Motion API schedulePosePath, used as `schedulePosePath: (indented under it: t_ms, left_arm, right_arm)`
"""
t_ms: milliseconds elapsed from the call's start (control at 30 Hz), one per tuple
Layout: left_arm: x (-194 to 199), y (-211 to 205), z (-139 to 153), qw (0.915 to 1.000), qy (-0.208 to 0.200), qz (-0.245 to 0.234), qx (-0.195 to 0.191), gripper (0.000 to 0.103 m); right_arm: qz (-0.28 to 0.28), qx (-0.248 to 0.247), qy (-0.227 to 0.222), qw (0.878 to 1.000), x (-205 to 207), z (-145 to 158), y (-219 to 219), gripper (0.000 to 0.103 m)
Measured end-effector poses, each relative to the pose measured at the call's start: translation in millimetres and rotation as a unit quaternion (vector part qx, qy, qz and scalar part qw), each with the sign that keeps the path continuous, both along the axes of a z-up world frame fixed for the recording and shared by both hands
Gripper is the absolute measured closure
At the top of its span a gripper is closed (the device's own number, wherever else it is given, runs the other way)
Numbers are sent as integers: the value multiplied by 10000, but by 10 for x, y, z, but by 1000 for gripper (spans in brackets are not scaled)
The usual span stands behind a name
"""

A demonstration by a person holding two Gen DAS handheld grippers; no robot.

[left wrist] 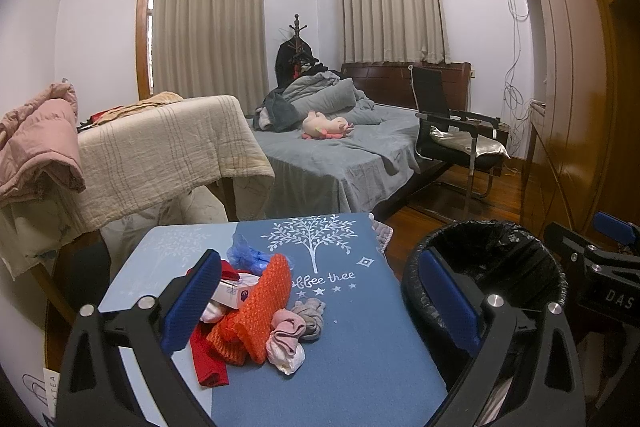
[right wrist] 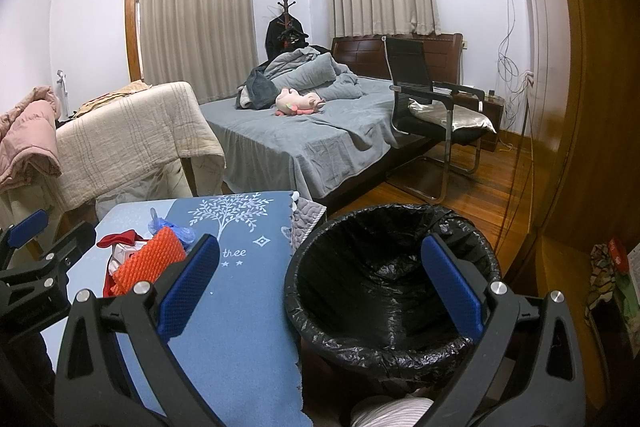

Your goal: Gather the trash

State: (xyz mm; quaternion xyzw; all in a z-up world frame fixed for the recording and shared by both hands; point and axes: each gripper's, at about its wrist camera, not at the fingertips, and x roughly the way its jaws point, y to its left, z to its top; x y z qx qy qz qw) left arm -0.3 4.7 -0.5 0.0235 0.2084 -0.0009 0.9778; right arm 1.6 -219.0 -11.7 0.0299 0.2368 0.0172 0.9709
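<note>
Trash pile (left wrist: 256,311) on blue table (left wrist: 352,367), bin (right wrist: 384,287) beside, both tongs (left wrist: 320,303) (right wrist: 320,291) apart, empty.

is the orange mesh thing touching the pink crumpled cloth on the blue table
Touching. The left wrist view shows the orange mesh piece lying against the pink crumpled cloth with no blue table visible between them at the mesh's lower right edge.

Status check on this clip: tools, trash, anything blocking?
Left tool open, empty, over the table. Right tool open, empty, near the bin. Trash pile untouched on the table; bin's black liner looks empty. Nothing blocking.
</note>
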Motion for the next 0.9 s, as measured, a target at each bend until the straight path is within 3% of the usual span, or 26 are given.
schedulePosePath:
  t_ms: [900]
  left_arm:
    - [-2, 16, 2, 10000, 9, 0, -3, 6]
  right_arm:
    - [-1, -4, -2, 10000, 7, -12, 20, 5]
